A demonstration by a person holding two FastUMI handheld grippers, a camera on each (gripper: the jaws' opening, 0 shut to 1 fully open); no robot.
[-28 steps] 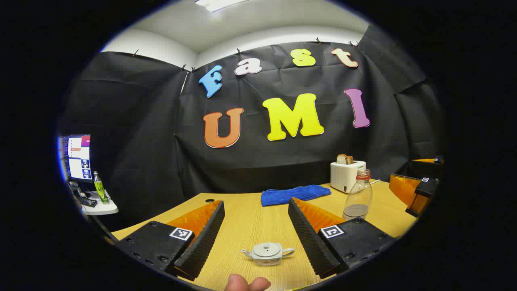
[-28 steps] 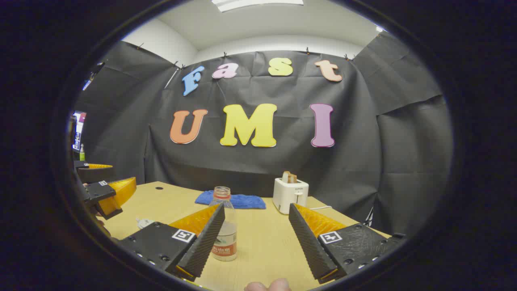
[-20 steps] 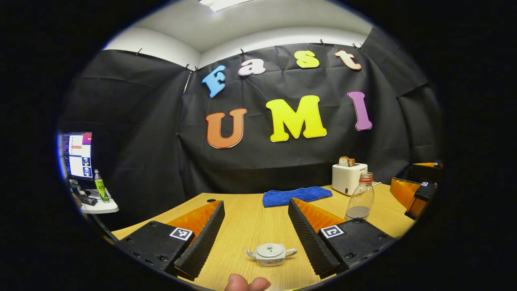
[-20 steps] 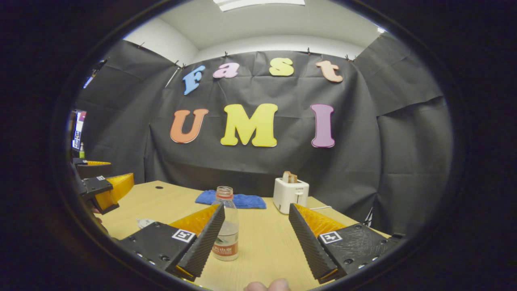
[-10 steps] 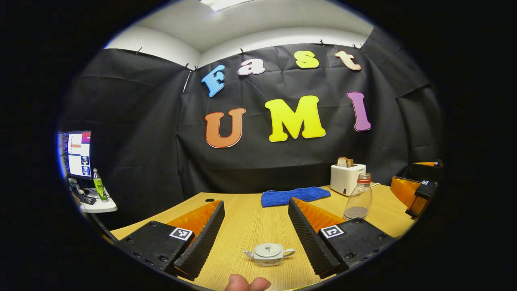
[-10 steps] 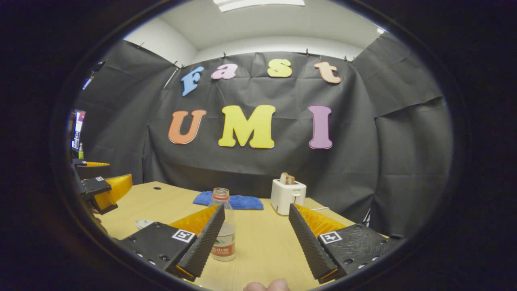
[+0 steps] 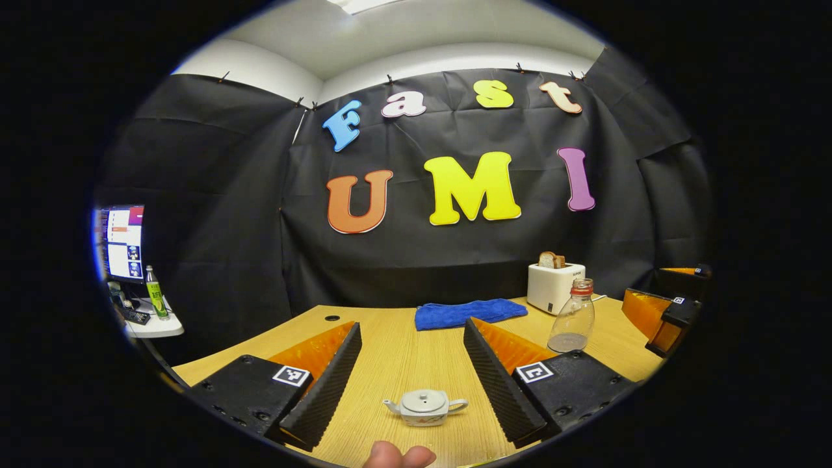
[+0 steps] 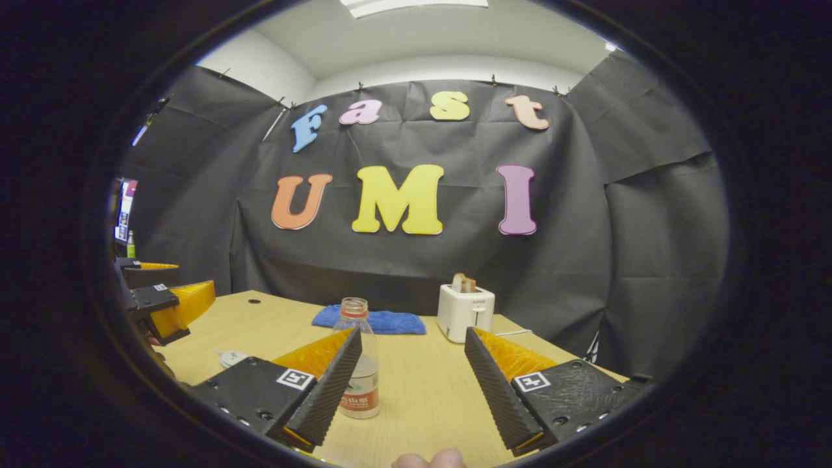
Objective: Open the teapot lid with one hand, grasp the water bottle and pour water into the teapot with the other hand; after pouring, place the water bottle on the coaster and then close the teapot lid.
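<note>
With its lid on, the teapot [image 7: 425,407] is sitting low in the frame between the wide-spread fingers of the left gripper [image 7: 413,364], the right gripper [image 8: 413,367] is gaping beside the lower-centre water bottle [image 8: 357,366], and a careless approach is risking tipping that uncapped bottle.

no wording reads clearly; the water bottle [image 8: 359,370] label and toaster [image 8: 465,313] mark are too small.
</note>
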